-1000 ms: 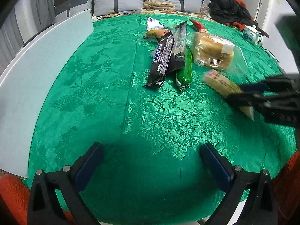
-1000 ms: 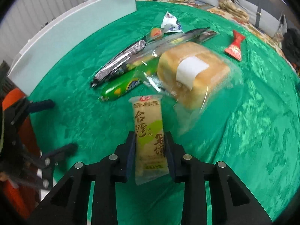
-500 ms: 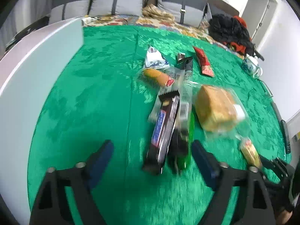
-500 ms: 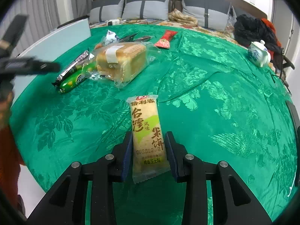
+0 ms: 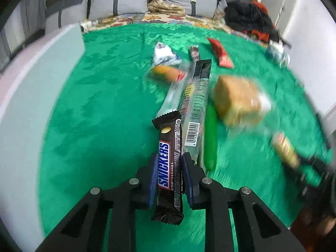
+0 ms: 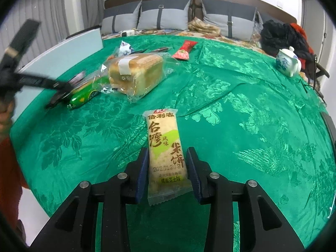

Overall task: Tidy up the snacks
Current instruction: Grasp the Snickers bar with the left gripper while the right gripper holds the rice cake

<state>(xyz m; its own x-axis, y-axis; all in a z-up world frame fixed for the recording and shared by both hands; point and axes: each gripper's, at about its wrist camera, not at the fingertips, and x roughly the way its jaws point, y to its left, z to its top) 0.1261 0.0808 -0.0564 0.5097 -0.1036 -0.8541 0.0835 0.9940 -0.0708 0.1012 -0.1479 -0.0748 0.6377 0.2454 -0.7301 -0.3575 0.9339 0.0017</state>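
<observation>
In the left wrist view my left gripper (image 5: 169,159) has its jaws closing, and both blue pads press on a brown Snickers bar (image 5: 168,147), which stands lengthwise between them. Beside the bar lie a long clear packet (image 5: 196,113) and a green sausage (image 5: 210,138). In the right wrist view a yellow rice-cracker packet (image 6: 163,138) lies flat on the green tablecloth (image 6: 241,115). My right gripper (image 6: 167,155) straddles it, jaws opening, with a thin gap at each pad. The left gripper shows as a dark blur at the pile.
A wrapped bread loaf (image 6: 136,71) sits by the pile, with a red packet (image 6: 184,49) and a white-blue packet (image 6: 125,49) behind it. A blue-and-white teapot (image 6: 287,63) stands far right. A pale board (image 5: 31,105) lines the table's left edge.
My left gripper went forward to the pile and closed on the Snickers bar. My right gripper swung the rice cracker away from the pile to open cloth and eased its pads off it.
</observation>
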